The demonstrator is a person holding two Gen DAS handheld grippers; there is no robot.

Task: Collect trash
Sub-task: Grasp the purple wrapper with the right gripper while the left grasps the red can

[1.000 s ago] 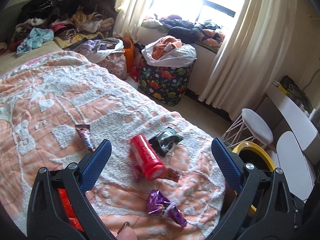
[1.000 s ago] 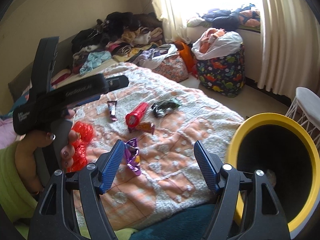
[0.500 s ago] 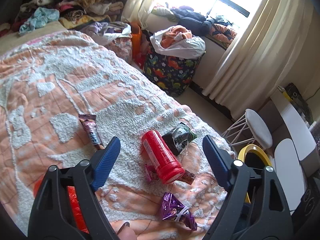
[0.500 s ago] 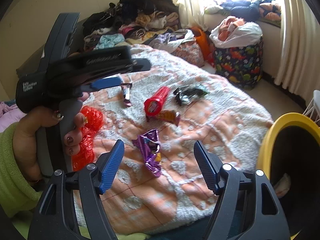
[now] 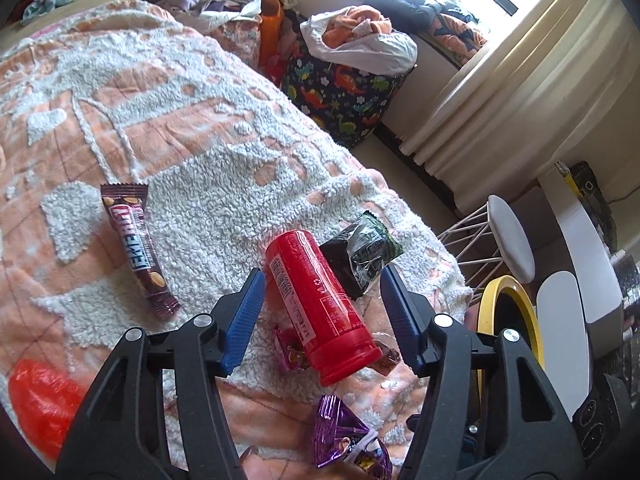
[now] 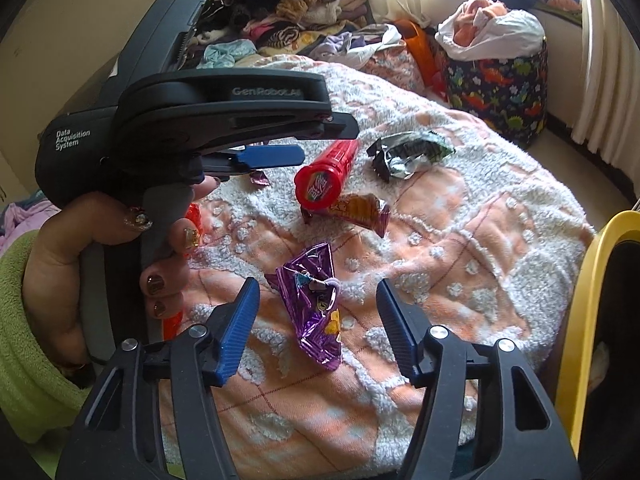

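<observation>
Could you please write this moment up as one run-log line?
left gripper: closing around red can, no contact | right gripper: closing over purple wrapper, no contact | yellow bin: beside bed

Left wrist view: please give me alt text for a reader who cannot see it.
The left claw points down at a red tube lying on a bed, its jaws closing either side of the tube without touching it yet. Around the tube lie a brown bar wrapper, a black wrapper and a purple wrapper; a yellow bin stands beside the bed.

The red tube (image 5: 320, 312) hides most of a wrapper (image 5: 290, 350) (pink).
</observation>
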